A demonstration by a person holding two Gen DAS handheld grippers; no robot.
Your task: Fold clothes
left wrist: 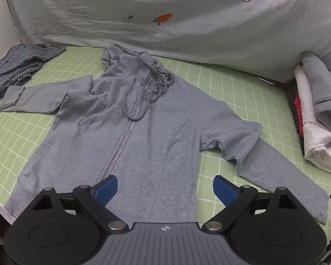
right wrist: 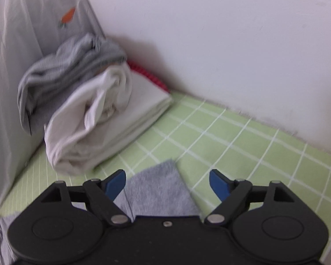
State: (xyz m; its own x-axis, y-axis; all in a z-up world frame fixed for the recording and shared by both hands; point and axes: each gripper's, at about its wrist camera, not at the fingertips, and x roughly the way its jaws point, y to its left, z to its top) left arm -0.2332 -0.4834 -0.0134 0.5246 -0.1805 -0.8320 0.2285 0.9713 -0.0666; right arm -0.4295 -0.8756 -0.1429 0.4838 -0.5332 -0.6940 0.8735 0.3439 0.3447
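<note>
— Under my left tool (left wrist: 165, 190), what can you make out?

— On the green checked bench (left wrist: 15, 137) the grey zip hoodie (left wrist: 143, 132) lies flat, front up, zipper closed most of the way, hood bunched at the far end with its drawstring (left wrist: 141, 97) looped over the chest. My left tool hangs just above the hem with its blue pads spread wide, holding nothing. The hem's near edge is hidden behind the tool body, and the lower left corner runs off the bench edge where I can't follow it.

— And the sleeves?

— One sleeve folds back on itself toward the far left; the other stretches out to the right, its cuff (right wrist: 158, 187) lying between the parted fingers of my right tool (right wrist: 166, 183). That tool is wide open too, tilted down low over the cuff. Whether it touches the fabric I cannot tell; that view is somewhat blurred.

— Anything else on the bench?

— A stack of folded clothes (right wrist: 94, 119) sits in the far right corner against the white wall (right wrist: 231, 44): grey on top, white below, something red-striped underneath, mostly covered. A crumpled blue plaid garment (left wrist: 19, 66) lies at the far left, cut off by the frame. Behind everything hangs a pale sheet (left wrist: 187, 22) printed with carrots.
</note>
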